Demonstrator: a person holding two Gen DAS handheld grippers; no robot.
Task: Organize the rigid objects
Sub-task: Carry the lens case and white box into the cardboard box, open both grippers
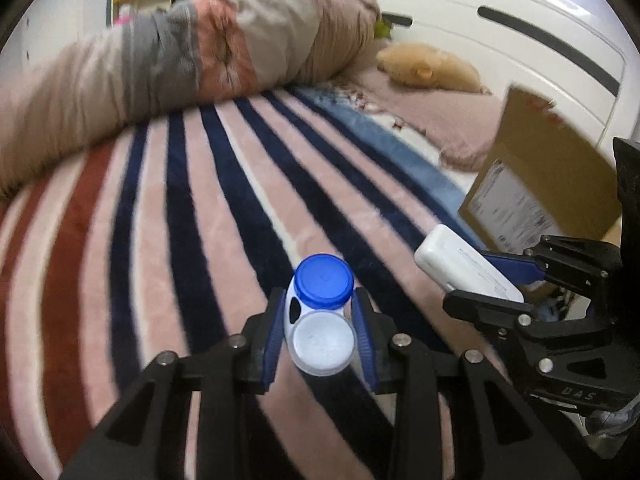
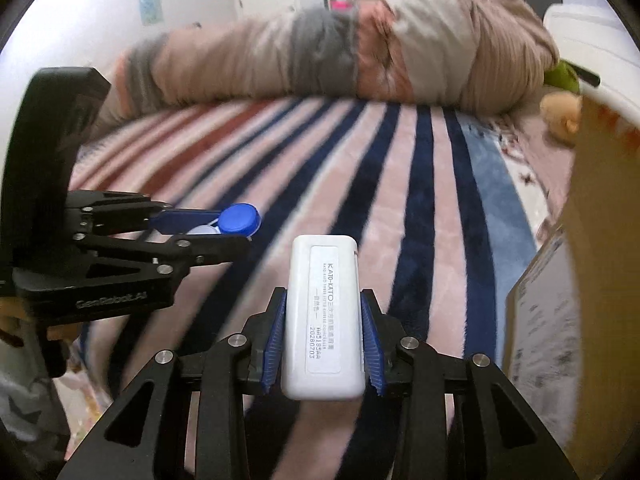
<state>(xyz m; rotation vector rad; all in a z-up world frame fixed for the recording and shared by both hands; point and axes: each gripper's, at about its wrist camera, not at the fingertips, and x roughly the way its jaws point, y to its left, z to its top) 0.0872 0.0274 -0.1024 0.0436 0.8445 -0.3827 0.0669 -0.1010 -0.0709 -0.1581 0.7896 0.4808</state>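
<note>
One contact lens case (image 1: pixel 320 312), one white box (image 2: pixel 323 320), one cardboard box (image 1: pixel 540 184), two plush toys (image 1: pixel 432 66).

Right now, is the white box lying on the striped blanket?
No, the white box is clamped between the right hand-held gripper fingers, above the blanket.

Striped blanket-covered bed (image 1: pixel 224 208), with rolled duvet (image 1: pixel 192 48), plush toy (image 1: pixel 432 66) and cardboard box (image 1: pixel 548 176) on it.
</note>
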